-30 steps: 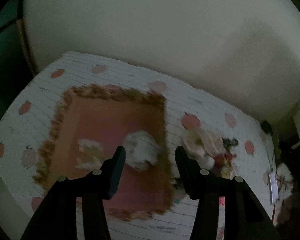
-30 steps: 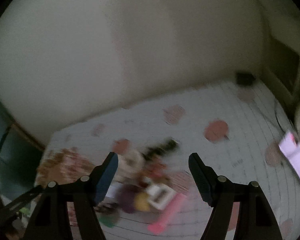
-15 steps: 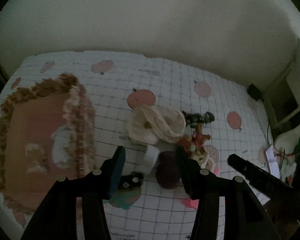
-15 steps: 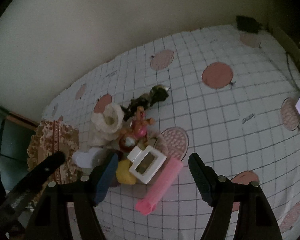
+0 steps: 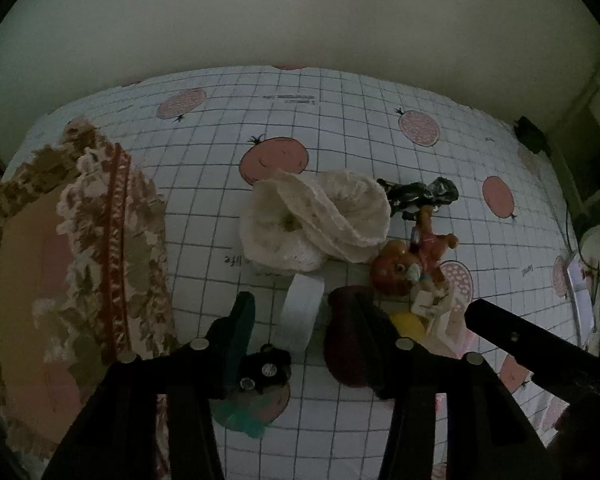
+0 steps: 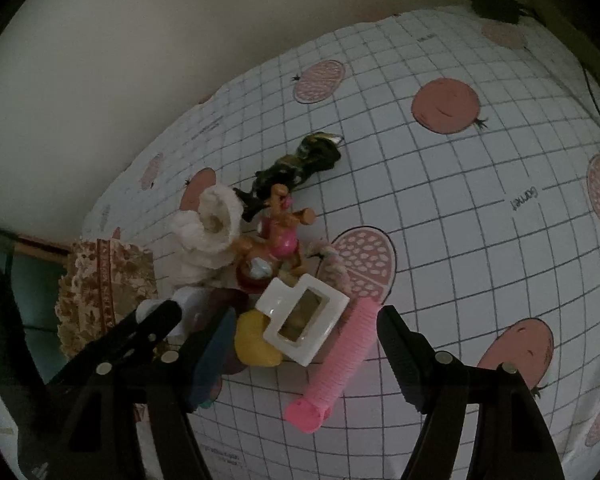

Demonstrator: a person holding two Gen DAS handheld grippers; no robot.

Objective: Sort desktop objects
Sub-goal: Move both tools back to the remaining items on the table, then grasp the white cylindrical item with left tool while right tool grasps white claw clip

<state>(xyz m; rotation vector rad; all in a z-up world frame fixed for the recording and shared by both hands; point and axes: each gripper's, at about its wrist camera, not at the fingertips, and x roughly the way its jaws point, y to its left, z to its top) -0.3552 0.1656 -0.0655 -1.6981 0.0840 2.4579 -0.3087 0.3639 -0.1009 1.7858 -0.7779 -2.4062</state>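
Note:
A pile of small objects lies on the checked tablecloth. In the left wrist view my open left gripper (image 5: 300, 320) hovers over a white tape roll (image 5: 300, 312), with a dark maroon object (image 5: 342, 344) by its right finger and a black clip (image 5: 264, 368) by its left. A cream crocheted piece (image 5: 316, 220), a doll (image 5: 420, 256) and a black scrunchie (image 5: 420, 194) lie beyond. In the right wrist view my open right gripper (image 6: 304, 344) brackets a white square hair claw (image 6: 300, 320), a yellow object (image 6: 256, 344) and a pink ribbed tube (image 6: 332, 368).
A lace-trimmed floral box (image 5: 60, 280) stands at the table's left end. The wall runs along the far edge. A black item (image 6: 494, 2) sits at the far right corner, with cables and a lit screen at the right edge.
Both grippers have swung from the box and wall onto the pile and come lower and closer to it. Both stay open.

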